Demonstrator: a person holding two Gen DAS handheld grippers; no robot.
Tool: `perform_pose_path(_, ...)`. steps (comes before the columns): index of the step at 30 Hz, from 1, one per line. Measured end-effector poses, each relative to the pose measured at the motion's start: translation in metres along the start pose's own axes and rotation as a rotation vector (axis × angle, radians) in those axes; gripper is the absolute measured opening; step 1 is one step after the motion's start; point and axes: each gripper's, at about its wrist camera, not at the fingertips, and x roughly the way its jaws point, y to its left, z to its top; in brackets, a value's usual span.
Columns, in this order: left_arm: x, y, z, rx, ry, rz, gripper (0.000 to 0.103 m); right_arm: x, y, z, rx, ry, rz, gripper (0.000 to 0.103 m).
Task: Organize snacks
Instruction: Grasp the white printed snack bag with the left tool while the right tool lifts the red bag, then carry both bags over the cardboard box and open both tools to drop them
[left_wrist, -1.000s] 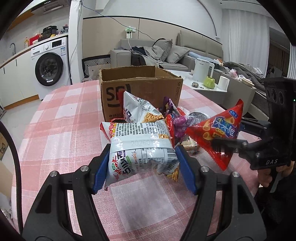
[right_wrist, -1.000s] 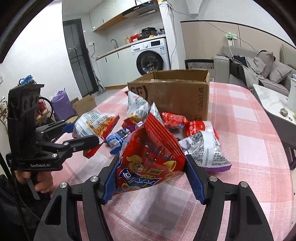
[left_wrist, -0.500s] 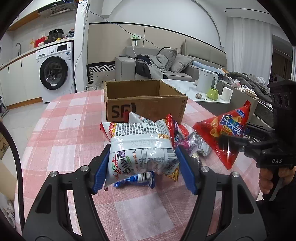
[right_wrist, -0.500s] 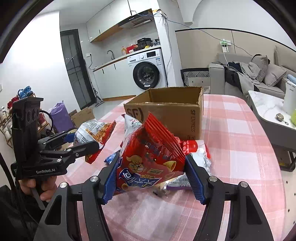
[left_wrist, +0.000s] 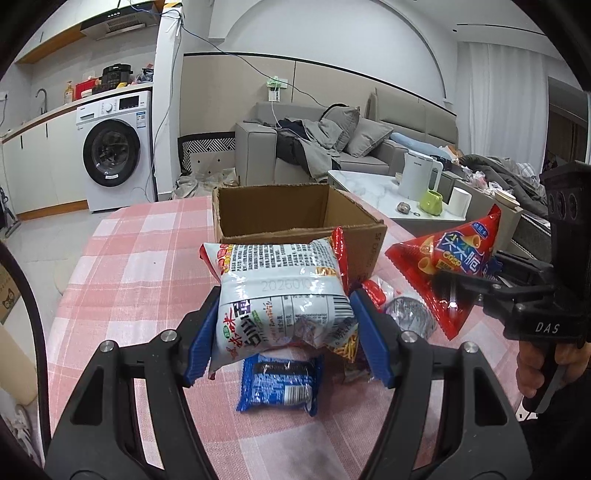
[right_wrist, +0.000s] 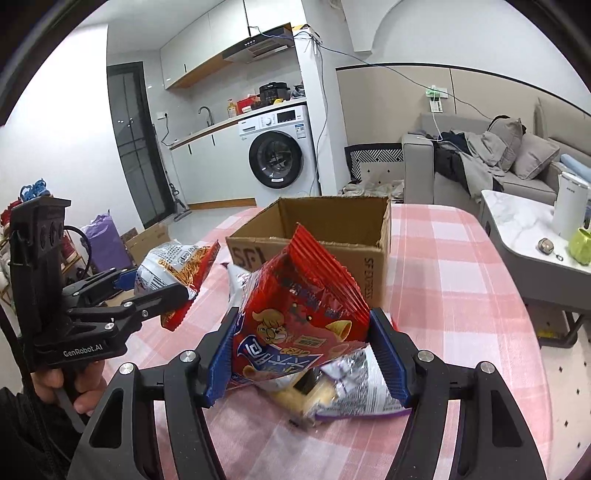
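Since a second ago you have raised both bags well clear of the pile; the box mouth now shows behind them and a blue biscuit packet (left_wrist: 279, 384) lies uncovered on the table (left_wrist: 122, 266). Your left hand-held gripper (left_wrist: 284, 325) is clenched on the white noodle-snack bag (left_wrist: 280, 291), pads pressing its lower sides, bag in the air. Your right hand-held gripper (right_wrist: 301, 354) is clenched on the red triangular crisp bag (right_wrist: 295, 314), likewise lifted. The cardboard box (left_wrist: 295, 218) stands open at 12 o'clock from both bags, on the pink checked cloth. Loose packets remain beneath: a silver-and-purple bag (right_wrist: 362, 387) at 5 o'clock below the red one. Risks, as a judgement: both bags are puffy and slick, held low down, so either could squirm out between the pads if you tilt hard. The two bags travel close together toward one opening, so they may collide or catch the box's near rim and tip it. Drop one at a time.
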Motion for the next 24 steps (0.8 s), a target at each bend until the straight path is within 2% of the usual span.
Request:
perform_pose_path(11, 0.012, 0.004, 0.031, -0.010, -0.020, 0.016, 0.066, 0.013, 0.008, 0.034, -0.027, -0.020, -0.073, 0.069)
perform_pose_path(16, 0.027, 0.007, 0.046, -0.011, -0.015, 0.023, 0.066, 0.025, 0.015, 0.046, -0.058, -0.020, -0.140, 0.069)
perform_pose_path(24, 0.055, 0.009, 0.057, -0.003, -0.004, 0.045, 0.066, 0.041, 0.024, 0.063, -0.090, -0.030, -0.158, 0.069)
